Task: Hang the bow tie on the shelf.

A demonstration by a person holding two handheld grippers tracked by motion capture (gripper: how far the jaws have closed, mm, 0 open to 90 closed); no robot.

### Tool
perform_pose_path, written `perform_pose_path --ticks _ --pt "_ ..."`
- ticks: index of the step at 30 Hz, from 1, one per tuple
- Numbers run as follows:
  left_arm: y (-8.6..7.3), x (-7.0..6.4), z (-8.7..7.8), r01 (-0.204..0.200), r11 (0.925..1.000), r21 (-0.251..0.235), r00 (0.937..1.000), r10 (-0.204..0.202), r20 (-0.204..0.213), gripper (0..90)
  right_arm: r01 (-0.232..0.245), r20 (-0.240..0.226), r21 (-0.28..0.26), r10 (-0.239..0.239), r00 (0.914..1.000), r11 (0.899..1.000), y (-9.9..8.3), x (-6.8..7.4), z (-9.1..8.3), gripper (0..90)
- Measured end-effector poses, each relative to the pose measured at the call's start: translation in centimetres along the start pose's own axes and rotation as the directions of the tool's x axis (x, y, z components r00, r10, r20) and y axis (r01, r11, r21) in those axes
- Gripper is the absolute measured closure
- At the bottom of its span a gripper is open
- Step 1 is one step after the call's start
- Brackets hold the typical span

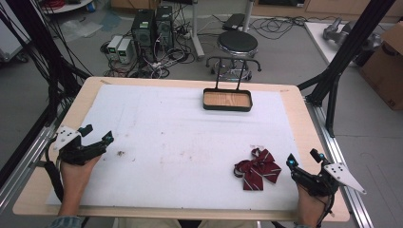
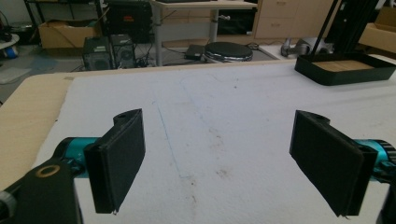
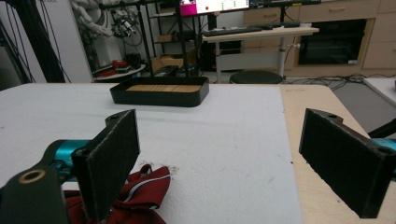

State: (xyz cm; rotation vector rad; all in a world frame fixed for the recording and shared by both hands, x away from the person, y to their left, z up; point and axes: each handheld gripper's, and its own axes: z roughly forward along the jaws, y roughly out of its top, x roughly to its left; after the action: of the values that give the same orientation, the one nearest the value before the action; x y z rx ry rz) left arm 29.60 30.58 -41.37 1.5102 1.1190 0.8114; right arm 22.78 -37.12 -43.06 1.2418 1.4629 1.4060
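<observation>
A dark red bow tie with white stripes [image 1: 256, 170] lies on the white mat near the front right; part of the bow tie [image 3: 140, 193] peeks out behind the left jaw in the right gripper view. My right gripper [image 1: 305, 159] rests just right of it, open and holding nothing. At the front left my left gripper [image 1: 98, 133] is open too, over bare mat. A black tray with a wooden floor [image 1: 227, 99] stands at the far middle of the table; the tray [image 2: 344, 67] is at upper right in the left gripper view and the tray [image 3: 159, 91] is ahead in the right gripper view.
The white mat [image 1: 180, 137] covers most of the wooden table [image 1: 294, 102], with small dark stains near its front left. A black stand with a handle [image 1: 233, 64] rises behind the tray. A stool, computers and cables sit on the floor beyond the table.
</observation>
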Motion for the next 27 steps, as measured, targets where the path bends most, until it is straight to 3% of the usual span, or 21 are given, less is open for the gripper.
perform_pose_path --ticks 14,17,23,27 --pt "-0.4 0.0 -0.1 0.003 0.9999 0.017 1.0000 -0.003 -0.001 18.8 0.033 -0.066 0.020 -0.032 0.9973 0.999 0.4 1.2 1.0 11.4" --pt "-0.5 0.1 -0.1 0.021 0.9996 0.021 0.9998 -0.021 -0.002 18.9 0.039 -0.094 0.030 -0.036 0.9949 0.999 0.5 1.6 1.3 11.4" --pt "-0.5 0.2 0.0 0.025 0.9995 0.021 0.9997 -0.025 -0.003 19.0 0.087 -0.177 0.089 -0.070 0.9817 0.992 0.5 2.5 2.2 12.8" --pt "-0.5 0.1 0.1 0.030 0.9994 0.019 0.9995 -0.031 0.006 19.1 0.145 -0.252 0.135 -0.108 0.9616 0.980 0.4 3.4 3.1 14.2"
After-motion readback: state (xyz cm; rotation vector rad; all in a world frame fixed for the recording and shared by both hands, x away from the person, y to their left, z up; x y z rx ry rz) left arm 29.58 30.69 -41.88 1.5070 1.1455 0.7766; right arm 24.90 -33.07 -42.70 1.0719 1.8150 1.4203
